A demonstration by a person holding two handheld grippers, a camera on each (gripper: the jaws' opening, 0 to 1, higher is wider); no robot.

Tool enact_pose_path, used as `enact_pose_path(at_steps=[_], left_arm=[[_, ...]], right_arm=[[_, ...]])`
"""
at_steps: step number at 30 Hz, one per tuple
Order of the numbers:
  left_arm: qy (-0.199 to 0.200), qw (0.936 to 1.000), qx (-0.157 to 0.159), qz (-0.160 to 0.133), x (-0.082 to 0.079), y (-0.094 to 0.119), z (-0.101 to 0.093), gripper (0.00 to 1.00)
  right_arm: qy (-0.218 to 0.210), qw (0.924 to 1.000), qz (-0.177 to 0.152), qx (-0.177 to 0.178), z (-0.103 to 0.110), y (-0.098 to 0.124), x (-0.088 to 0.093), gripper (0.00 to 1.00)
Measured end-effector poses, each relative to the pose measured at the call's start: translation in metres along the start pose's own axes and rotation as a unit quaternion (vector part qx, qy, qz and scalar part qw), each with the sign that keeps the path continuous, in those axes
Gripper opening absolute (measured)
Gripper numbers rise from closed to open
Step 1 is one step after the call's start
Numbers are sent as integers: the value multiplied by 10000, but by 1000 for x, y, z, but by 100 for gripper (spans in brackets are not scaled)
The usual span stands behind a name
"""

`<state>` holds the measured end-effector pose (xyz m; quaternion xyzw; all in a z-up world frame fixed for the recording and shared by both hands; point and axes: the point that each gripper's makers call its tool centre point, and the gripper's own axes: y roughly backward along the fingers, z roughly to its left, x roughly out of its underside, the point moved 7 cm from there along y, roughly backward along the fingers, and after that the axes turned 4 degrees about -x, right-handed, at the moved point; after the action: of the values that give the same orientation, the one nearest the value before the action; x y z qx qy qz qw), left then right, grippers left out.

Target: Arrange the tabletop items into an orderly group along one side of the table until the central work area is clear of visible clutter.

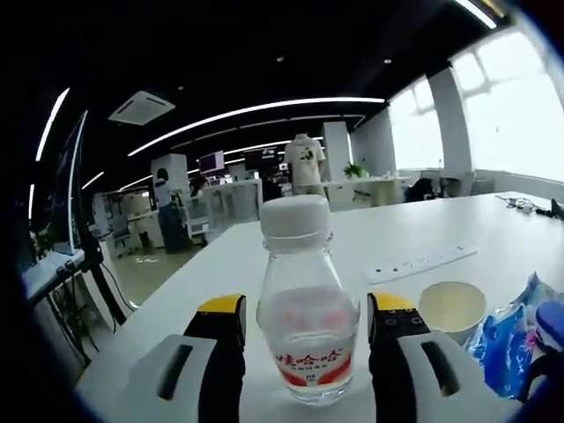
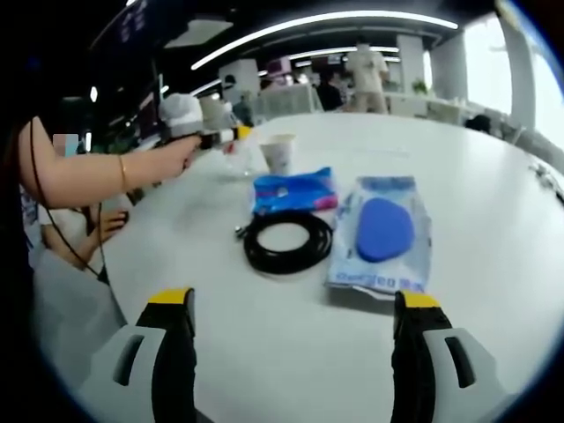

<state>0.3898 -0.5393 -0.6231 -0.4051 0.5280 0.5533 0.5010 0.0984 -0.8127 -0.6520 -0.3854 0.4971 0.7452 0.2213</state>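
left tongs (image 1: 305, 339) | astride bottle (image 1: 306, 304), contact unclear | paper cup (image 1: 451, 307) right

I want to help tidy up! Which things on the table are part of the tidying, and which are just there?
Part of the tidying:
- bottle, between the left gripper's jaws
- paper cup
- blue packet
- coiled black cable
- bag with the blue pad

Just there:
- power strip
- desks and people in the room behind

Curved ceiling light strips (image 1: 256, 110), bright windows (image 1: 511, 115), and seemingly office desks (image 1: 220, 198) beyond.
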Motion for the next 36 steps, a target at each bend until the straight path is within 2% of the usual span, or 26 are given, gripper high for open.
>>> enact_pose_path(at_steps=[4, 5, 9, 11, 12, 13, 14, 17, 26, 30, 36], left_arm=[[-85, 9998, 47, -166, -4, 8, 0, 59], [-190, 9993, 118, -302, -5, 10, 0, 58], [-24, 9995, 212, -238, -4, 17, 3, 59], [-11, 9991, 268, -322, -7, 21, 3, 63], [151, 9980, 353, -503, -11, 22, 1, 65], [303, 9965, 425, -659, -13, 23, 0, 69], [290, 9960, 438, -723, -13, 26, 1, 76], [188, 9967, 571, -543, -11, 29, -2, 78], [210, 9944, 828, -628, -16, 43, -12, 99], [191, 9940, 937, -540, -15, 51, -18, 100], [113, 9920, 1119, -569, -15, 62, -29, 100]], right_arm=[[9, 10000, -1, -3, 0, 0, 0, 91], [10, 10000, -4, -1, 0, 0, 0, 91], [-11, 10000, -62, 0, 1, 0, -2, 92], [3, 10000, -52, 6, 0, 0, -1, 92], [11, 10000, -46, 1, 1, 0, -1, 92], [11, 10000, -43, -5, 1, 0, -1, 92], [12, 10000, -39, -21, 1, 0, -1, 92], [87, 10000, 15, -17, 2, -1, 0, 92], [66, 10000, -45, -25, 2, 0, -2, 92], [56, 9999, -110, -40, 2, 0, -3, 93], [53, 9998, -162, -82, 3, 1, -5, 94]])
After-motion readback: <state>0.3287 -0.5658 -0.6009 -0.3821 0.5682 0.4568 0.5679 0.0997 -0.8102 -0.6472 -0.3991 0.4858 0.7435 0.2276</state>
